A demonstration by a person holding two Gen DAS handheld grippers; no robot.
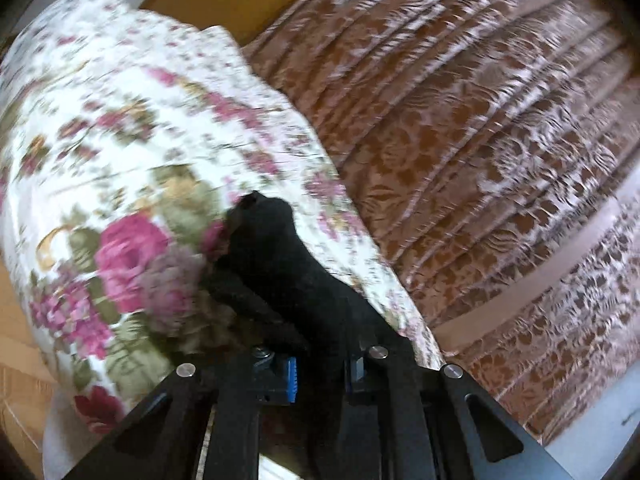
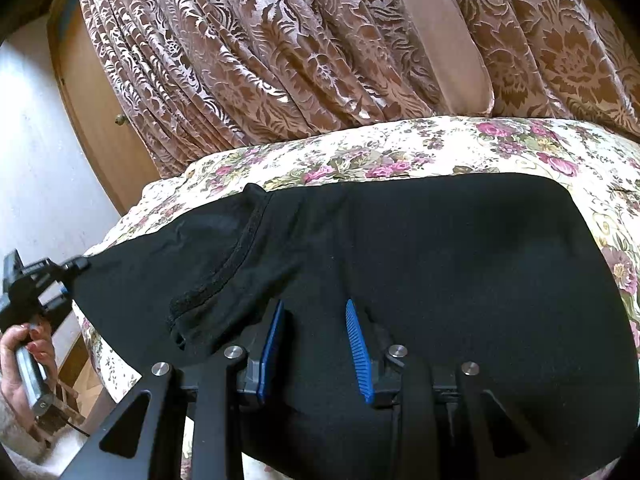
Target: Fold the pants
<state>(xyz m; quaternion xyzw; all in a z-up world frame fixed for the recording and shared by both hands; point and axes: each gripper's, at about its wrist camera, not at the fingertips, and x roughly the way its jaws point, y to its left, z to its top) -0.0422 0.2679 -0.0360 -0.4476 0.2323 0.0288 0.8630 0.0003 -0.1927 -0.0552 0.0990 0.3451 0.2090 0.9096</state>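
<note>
The black pants [image 2: 440, 248] lie spread across a floral bedspread [image 2: 400, 152]. In the right wrist view my right gripper [image 2: 316, 308] is open, its blue pads [image 2: 358, 344] hovering just over the cloth near the waistband seam [image 2: 224, 272]. My left gripper [image 2: 76, 268] shows at the far left, shut on a corner of the pants and pulling it taut. In the left wrist view the black cloth [image 1: 280, 264] runs bunched between the left gripper's [image 1: 320, 376] blue pads [image 1: 292, 380], lifted above the bedspread [image 1: 120, 140].
A brown patterned curtain [image 2: 300, 40] hangs close behind the bed and fills the right of the left wrist view [image 1: 480, 140]. A wooden door with a knob [image 2: 119, 120] stands at the left. A bare hand [image 2: 20, 344] holds the left gripper's handle.
</note>
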